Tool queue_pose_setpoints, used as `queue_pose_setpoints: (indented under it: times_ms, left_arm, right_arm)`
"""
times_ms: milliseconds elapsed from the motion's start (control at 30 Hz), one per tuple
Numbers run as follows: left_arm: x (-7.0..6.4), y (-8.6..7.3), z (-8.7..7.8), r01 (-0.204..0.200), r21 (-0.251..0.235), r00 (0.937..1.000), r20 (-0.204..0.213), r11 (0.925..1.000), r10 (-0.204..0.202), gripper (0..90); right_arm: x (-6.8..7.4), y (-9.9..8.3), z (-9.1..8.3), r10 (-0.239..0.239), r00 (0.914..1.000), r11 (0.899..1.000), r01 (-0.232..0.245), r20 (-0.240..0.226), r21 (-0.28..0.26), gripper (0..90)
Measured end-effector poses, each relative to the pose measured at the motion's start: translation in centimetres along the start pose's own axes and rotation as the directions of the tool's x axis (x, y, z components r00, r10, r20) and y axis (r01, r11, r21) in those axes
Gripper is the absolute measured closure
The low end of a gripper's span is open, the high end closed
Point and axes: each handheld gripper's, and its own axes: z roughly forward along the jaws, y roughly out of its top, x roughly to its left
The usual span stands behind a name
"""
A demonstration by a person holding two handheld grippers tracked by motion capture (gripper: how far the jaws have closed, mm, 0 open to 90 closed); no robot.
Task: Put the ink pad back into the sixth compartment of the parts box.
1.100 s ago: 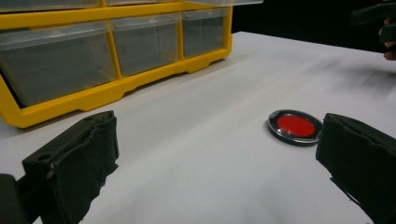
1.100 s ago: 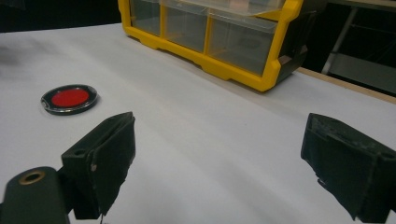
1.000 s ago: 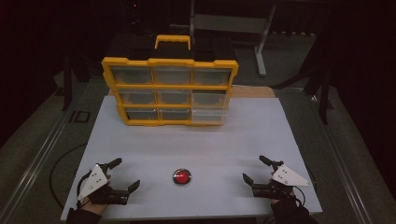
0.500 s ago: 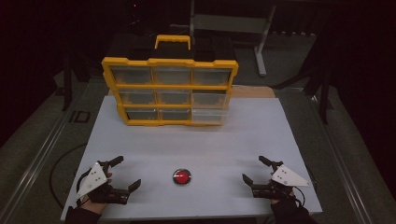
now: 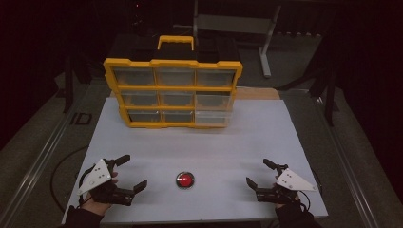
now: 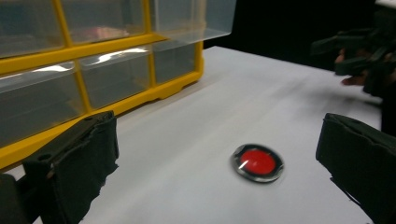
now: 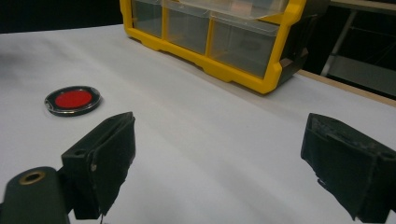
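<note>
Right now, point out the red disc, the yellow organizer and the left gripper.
red disc (image 5: 185, 180), high view, its red centre
yellow organizer (image 5: 173, 88), high view, yellow bar between top and middle drawer rows
left gripper (image 5: 128, 172), high view, midway between its open fingertips

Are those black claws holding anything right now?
No, nothing is held. The left gripper and the right gripper both stand open over the white table, with the red round disc lying untouched between them.
</note>
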Motion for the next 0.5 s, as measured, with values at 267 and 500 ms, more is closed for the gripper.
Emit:
queue_pose_setpoints:
  times_ms: [267,500]
  left_arm:
    - [-0.4,1.6,1.1,-0.009,0.028,0.9998,0.02,0.9996,0.009,0.0]
    - [-0.8,2.8,2.1,-0.031,0.024,0.9975,0.064,0.9992,0.029,0.0]
  right_arm:
    - [0.1,0.1,0.0,-0.004,1.0,1.0,0.004,-0.008,-0.01,10.2]
    - [0.1,0.1,0.0,0.001,0.9999,1.0,-0.001,-0.017,-0.013,10.2]
